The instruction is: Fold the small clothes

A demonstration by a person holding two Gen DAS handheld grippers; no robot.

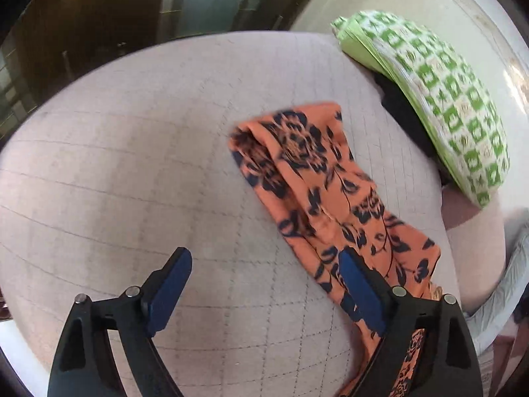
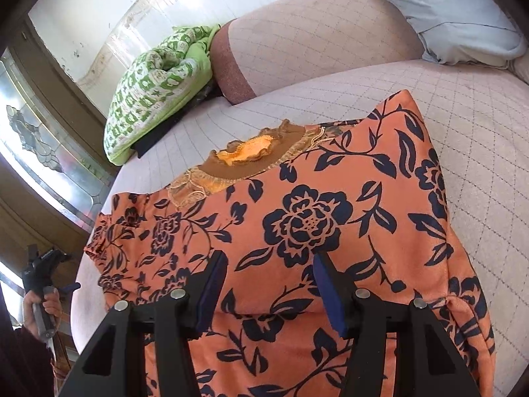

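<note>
My left gripper point(image 1: 264, 284) hangs with its jaws spread wide and nothing between them, above the quilted pink bed point(image 1: 132, 165). Just past its right finger point(image 1: 360, 284) lies a bunched sleeve of the orange floral garment point(image 1: 317, 178), running away toward the far side of the bed. My right gripper point(image 2: 267, 284) is likewise released, fingers apart, hovering over the garment's broad front, which lies spread flat near the bed's near edge, with its ruffled yellow-brown neckline point(image 2: 254, 152) pointing toward the far side. A green patterned quilt point(image 2: 155, 86) sits folded at the far edge of the bed against the wall, next to a pink bolster point(image 2: 297, 39). A pale blue pillow point(image 2: 456, 10) rests at the far right corner.
</note>
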